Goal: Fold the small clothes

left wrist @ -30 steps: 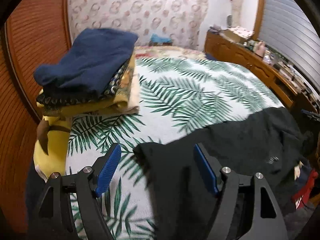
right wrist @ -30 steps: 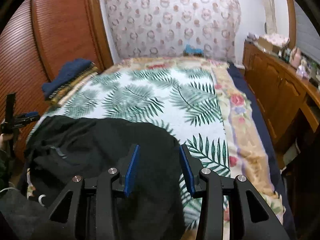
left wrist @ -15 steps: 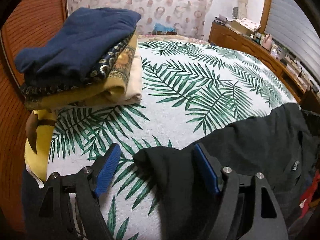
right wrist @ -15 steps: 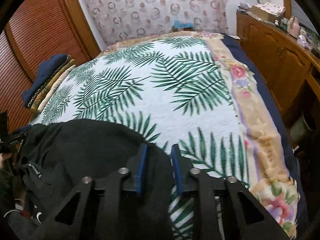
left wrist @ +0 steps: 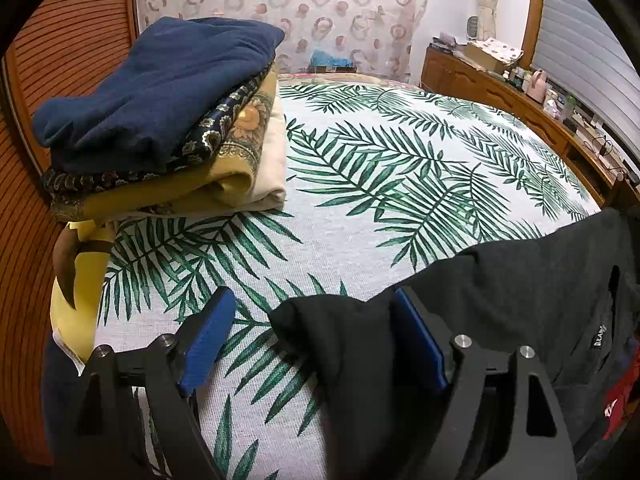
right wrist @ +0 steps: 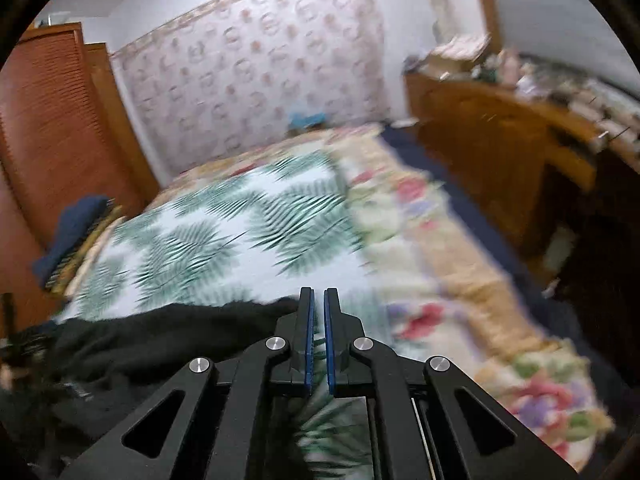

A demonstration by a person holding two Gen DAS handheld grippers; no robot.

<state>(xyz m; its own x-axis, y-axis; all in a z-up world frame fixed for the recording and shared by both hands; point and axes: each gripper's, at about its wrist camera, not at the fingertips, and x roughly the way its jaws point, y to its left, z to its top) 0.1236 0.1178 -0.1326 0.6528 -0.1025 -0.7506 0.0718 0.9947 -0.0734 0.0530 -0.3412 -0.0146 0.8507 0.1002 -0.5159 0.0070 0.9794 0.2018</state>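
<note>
The room is a bedroom: a bed covered by a white palm-leaf sheet (left wrist: 360, 208), a patterned headboard cloth (left wrist: 280, 4) at the far end, a slatted wooden wardrobe (left wrist: 52, 80) along one side and a cluttered wooden dresser (left wrist: 492, 92) along the other. A floral blanket (right wrist: 440, 248) borders the sheet on the dresser side.

A stack of folded clothes (left wrist: 168, 120), navy piece on top, sits at the wardrobe edge of the bed.

The black garment (left wrist: 520, 292) lies spread across the near end of the sheet.

Left gripper (left wrist: 316, 332): jaws wide and opening further. A corner of the black garment lies between them, against the right-hand pad; the other pad stands clear of it.

Right gripper (right wrist: 316, 340): jaws drawn together to a thin slit. The view is blurred. The garment's edge lies just beside its left finger; only the sheet shows through the slit.
</note>
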